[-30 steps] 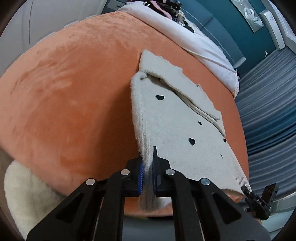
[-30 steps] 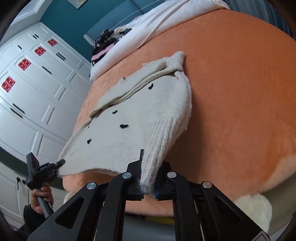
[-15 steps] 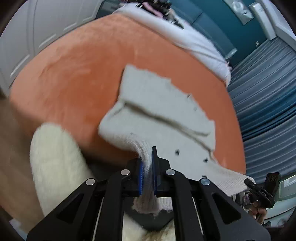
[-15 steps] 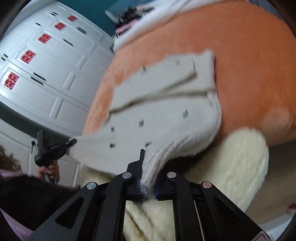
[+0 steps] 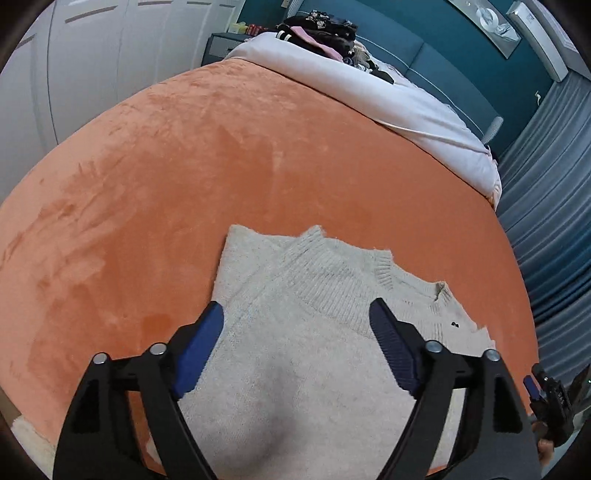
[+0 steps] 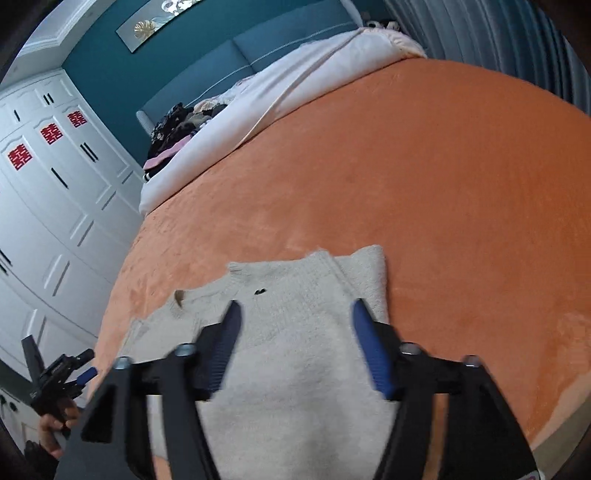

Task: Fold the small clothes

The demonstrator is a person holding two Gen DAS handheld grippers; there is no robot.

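A cream knit sweater [image 5: 314, 339] with small black hearts lies folded on the orange bedspread [image 5: 184, 166] near the bed's front edge. Its ribbed hem lies across the top, toward the far side. It also shows in the right wrist view [image 6: 295, 332]. My left gripper [image 5: 297, 325] is open, jaws spread wide above the sweater's left part, holding nothing. My right gripper [image 6: 293, 321] is open above the sweater's right part, holding nothing. The right gripper also shows at the lower right of the left wrist view [image 5: 550, 398], and the left gripper at the lower left of the right wrist view [image 6: 55, 373].
A white duvet [image 5: 388, 99] lies across the far end of the bed, with a pile of dark clothes [image 5: 321, 29] by the teal headboard. White wardrobe doors [image 6: 48, 206] stand on the left side. Grey curtains [image 5: 546, 206] hang on the right.
Both grippers were shut on the sweater's edge and pulled it toward the bed's front. The edge now lies folded over on the sweater, and both grippers have let go and opened.
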